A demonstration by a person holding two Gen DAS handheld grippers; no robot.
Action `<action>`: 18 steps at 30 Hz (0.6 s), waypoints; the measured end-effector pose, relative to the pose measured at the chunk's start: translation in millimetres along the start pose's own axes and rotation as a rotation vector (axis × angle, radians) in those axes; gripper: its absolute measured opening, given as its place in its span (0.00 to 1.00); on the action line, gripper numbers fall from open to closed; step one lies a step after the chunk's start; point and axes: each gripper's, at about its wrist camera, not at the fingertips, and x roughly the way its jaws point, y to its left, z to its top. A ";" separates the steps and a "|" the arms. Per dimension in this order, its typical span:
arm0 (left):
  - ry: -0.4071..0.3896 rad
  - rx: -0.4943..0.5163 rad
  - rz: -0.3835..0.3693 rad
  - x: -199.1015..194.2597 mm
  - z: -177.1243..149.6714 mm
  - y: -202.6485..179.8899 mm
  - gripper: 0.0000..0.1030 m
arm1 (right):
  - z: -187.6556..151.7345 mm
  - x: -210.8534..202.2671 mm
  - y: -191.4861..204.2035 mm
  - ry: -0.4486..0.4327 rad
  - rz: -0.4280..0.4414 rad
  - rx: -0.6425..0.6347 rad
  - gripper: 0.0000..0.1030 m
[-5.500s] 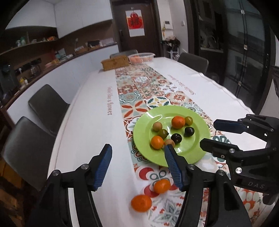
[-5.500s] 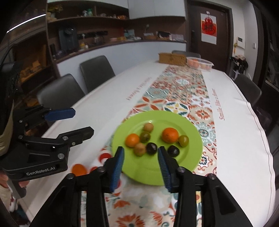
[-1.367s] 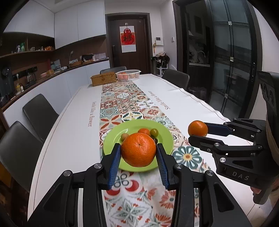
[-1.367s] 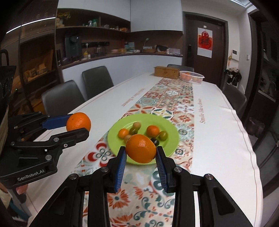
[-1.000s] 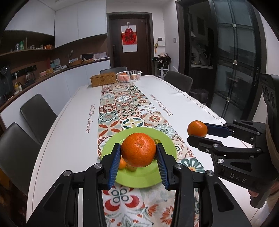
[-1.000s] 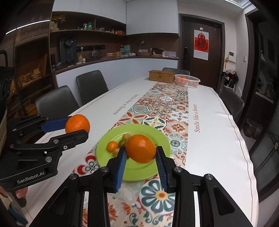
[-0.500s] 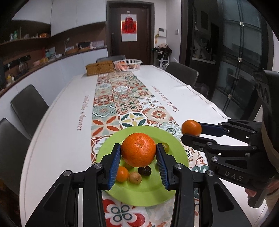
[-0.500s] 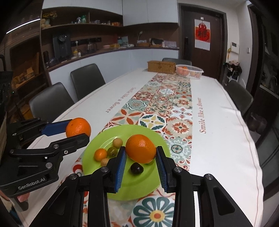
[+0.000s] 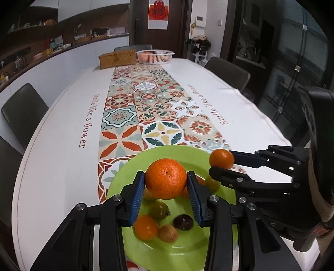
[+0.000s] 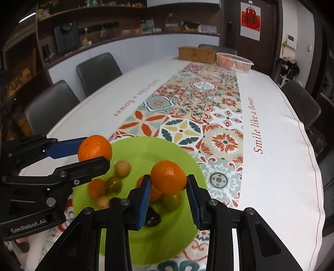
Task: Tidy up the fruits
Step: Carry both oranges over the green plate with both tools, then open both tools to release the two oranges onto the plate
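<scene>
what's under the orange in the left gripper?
The green plate, with small fruits: a greenish one, a dark one. The orange partly hides another orange fruit behind it.

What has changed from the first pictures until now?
The two oranges that lay on the table in front of the green plate were picked up: the left gripper holds the bigger orange, the right gripper the smaller orange, both now above the plate. The plate's small fruits stayed.

A long white tabletop [image 9: 240, 108] carries a tiled patterned runner [image 9: 146, 100]. Dark chairs [image 10: 98, 68] line both sides. At the far end a dark door [image 9: 177, 27] bears a red poster [image 9: 158, 13]. A white counter [image 10: 135, 50] with shelves [image 10: 94, 14] runs left; glass panels [image 9: 296, 52] stand right.
</scene>
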 end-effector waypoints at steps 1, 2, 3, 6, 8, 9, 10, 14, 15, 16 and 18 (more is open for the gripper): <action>0.012 -0.005 -0.001 4.6 1.0 2.1 0.39 | 1.4 4.4 -1.9 0.010 0.002 0.006 0.34; 0.019 -0.009 -0.004 8.0 1.7 3.6 0.39 | 2.2 7.3 -4.1 0.018 0.005 0.012 0.34; 0.028 -0.011 -0.004 12.3 2.8 5.3 0.39 | 3.2 10.5 -6.2 0.027 0.009 0.020 0.34; 0.052 -0.020 -0.009 22.2 7.0 10.7 0.39 | 4.8 20.6 -12.2 0.056 0.022 0.048 0.34; 0.072 -0.029 -0.010 29.1 8.8 13.1 0.39 | 5.5 26.3 -15.4 0.068 0.030 0.064 0.34; 0.078 -0.031 -0.011 31.8 9.3 13.9 0.39 | 6.2 28.6 -16.6 0.072 0.032 0.070 0.34; 0.085 -0.036 -0.011 35.0 9.7 15.1 0.39 | 6.5 31.1 -17.8 0.078 0.036 0.078 0.34; 0.104 -0.044 -0.011 43.3 9.9 16.4 0.39 | 7.0 35.2 -18.1 0.084 0.044 0.086 0.34; 0.105 -0.045 -0.010 44.6 9.6 16.8 0.39 | 7.2 35.3 -18.4 0.081 0.044 0.086 0.34; 0.108 -0.046 -0.010 45.4 9.0 17.2 0.40 | 7.1 35.0 -18.5 0.074 0.042 0.089 0.34; 0.098 -0.055 -0.007 43.1 7.3 19.1 0.46 | 6.7 34.6 -19.1 0.071 0.047 0.090 0.35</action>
